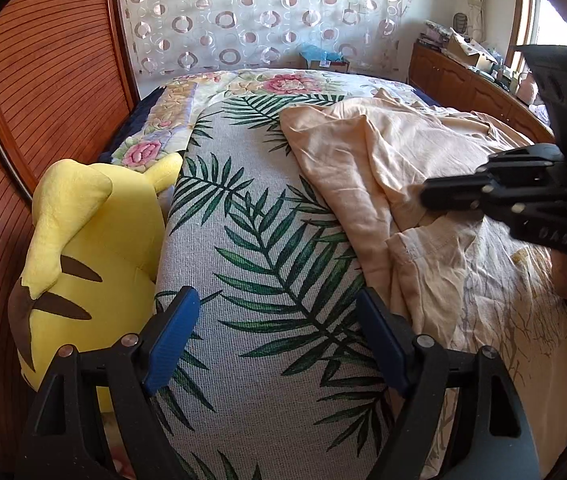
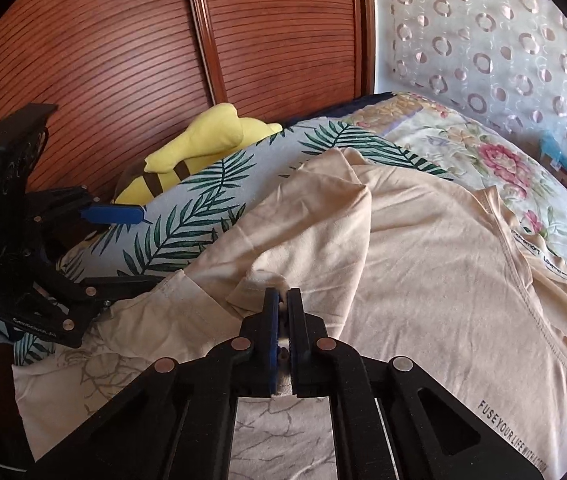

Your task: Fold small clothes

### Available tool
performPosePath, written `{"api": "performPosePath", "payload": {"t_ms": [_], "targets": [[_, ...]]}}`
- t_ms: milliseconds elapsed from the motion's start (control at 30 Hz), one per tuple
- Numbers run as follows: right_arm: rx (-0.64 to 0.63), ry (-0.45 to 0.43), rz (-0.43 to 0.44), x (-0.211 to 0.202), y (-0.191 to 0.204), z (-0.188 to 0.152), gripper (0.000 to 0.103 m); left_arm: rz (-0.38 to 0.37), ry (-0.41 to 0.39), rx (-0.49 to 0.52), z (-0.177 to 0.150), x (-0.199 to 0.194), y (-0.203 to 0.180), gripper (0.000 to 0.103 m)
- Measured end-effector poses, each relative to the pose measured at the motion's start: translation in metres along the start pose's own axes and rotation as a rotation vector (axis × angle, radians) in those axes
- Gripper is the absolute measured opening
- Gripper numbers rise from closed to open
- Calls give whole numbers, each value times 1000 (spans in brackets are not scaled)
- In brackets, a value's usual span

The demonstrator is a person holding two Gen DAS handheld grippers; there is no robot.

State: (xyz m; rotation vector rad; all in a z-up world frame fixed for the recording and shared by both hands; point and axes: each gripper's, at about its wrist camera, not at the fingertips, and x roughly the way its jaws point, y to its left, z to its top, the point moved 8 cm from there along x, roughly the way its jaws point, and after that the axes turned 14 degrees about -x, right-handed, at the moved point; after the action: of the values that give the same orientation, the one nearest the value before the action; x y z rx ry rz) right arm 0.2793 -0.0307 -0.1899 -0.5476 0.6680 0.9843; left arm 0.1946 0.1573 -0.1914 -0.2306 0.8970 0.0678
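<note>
A peach T-shirt [image 2: 423, 264] lies rumpled on the bed; in the left wrist view it [image 1: 383, 152] is at the right. My right gripper [image 2: 282, 300] is shut on a sleeve edge of the T-shirt near its left side. It shows in the left wrist view [image 1: 427, 196] as a black arm at the right. My left gripper [image 1: 271, 312] is open and empty above the palm-leaf cover, left of the shirt. It also shows in the right wrist view [image 2: 139, 240] at the left, one blue pad [image 2: 113, 215] in sight.
A palm-leaf cover [image 1: 251, 240] tops the bed, with a floral quilt [image 1: 283, 82] behind. A yellow plush toy [image 1: 83, 248] lies at the left against a wooden slatted wardrobe [image 1: 43, 80]. A wooden sideboard [image 1: 467, 80] with clutter stands far right.
</note>
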Motion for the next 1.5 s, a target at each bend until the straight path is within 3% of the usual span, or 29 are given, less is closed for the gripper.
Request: {"api": "performPosePath", "payload": {"t_ms": [233, 500, 567, 733, 800, 867, 1033, 1100, 1500], "targets": [[89, -67, -53, -38, -11, -16, 3, 0, 0, 0, 0, 0, 0, 81], [208, 1, -218, -47, -40, -55, 3, 14, 1, -10, 1, 1, 1, 81], [255, -9, -212, -46, -43, -59, 3, 17, 1, -19, 3, 0, -1, 81], [280, -6, -245, -51, -46, -63, 23, -26, -52, 15, 12, -17, -27, 82], [291, -2, -238, -56, -44, -69, 43, -48, -65, 27, 15, -21, -39, 82], [293, 9, -252, -69, -41, -76, 46, -88, -69, 36, 18, -23, -53, 78], [286, 85, -306, -80, -52, -97, 46, -130, -16, 66, 15, -10, -78, 40], [297, 97, -318, -83, -56, -102, 46, -123, 7, 70, 12, -3, -82, 34], [272, 71, -317, -78, -54, -108, 49, -97, 49, 60, 0, 4, -95, 31]]}}
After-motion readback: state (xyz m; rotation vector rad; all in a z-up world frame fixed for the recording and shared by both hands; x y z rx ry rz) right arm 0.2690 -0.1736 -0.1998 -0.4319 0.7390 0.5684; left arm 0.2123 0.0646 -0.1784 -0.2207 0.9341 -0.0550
